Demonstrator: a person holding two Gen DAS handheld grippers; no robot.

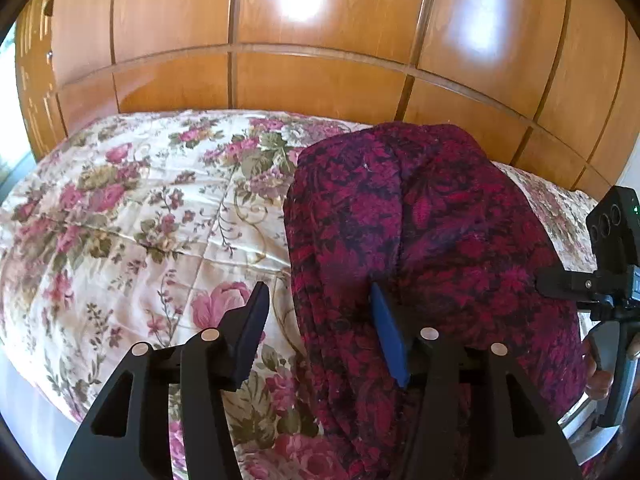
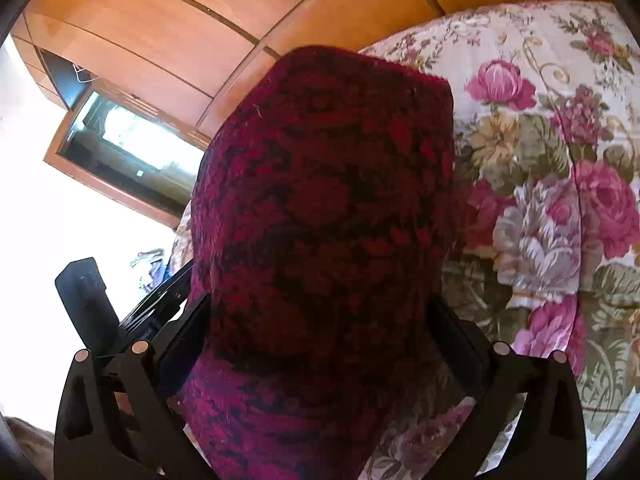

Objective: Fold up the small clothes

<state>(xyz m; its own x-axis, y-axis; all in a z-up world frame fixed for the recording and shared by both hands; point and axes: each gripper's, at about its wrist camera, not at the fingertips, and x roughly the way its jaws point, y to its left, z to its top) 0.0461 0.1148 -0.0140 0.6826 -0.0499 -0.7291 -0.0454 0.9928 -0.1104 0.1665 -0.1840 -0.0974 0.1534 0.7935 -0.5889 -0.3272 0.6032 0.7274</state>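
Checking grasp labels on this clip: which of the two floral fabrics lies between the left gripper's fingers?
The dark crimson-and-black garment, whose left edge runs between the left gripper's fingers. The pale rose-print bedspread lies flat beneath it, covering the bed.

Both wrist views angle down, close over the same maroon garment (image 1: 420, 220) on the floral bedspread (image 1: 140, 208).

A home bedroom is showing here: a floral quilted bedspread (image 1: 132, 216) is covering the bed, and glossy wooden wardrobe doors (image 1: 320, 60) are standing along its far side.
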